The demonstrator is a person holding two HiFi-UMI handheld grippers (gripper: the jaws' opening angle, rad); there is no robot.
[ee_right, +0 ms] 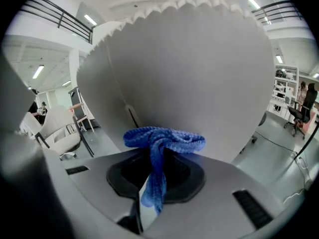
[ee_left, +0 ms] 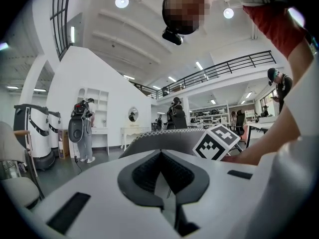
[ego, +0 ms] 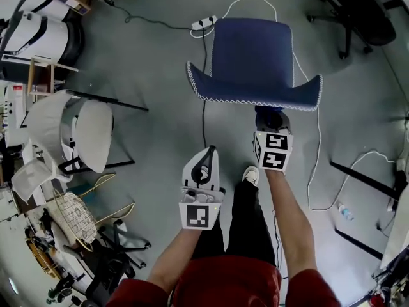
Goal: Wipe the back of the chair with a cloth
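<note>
The blue chair (ego: 252,56) stands on the grey floor in the head view, its curved back (ego: 255,96) edged with white stitching toward me. My right gripper (ego: 272,119) is just behind that back, shut on a blue cloth (ee_right: 164,139). In the right gripper view the cloth bunches at the jaw tips, right against the chair back (ee_right: 189,68), which fills the view. My left gripper (ego: 206,157) hangs lower and to the left, apart from the chair, jaws shut on nothing. The chair back's top edge (ee_left: 164,141) shows beyond the left gripper (ee_left: 162,156).
A white chair (ego: 89,133) and wire baskets (ego: 73,216) crowd the left. A power strip (ego: 204,23) and a white cable (ego: 317,152) lie around the blue chair. A black office chair (ego: 358,11) stands far right. My shoe (ego: 251,174) is below the chair back.
</note>
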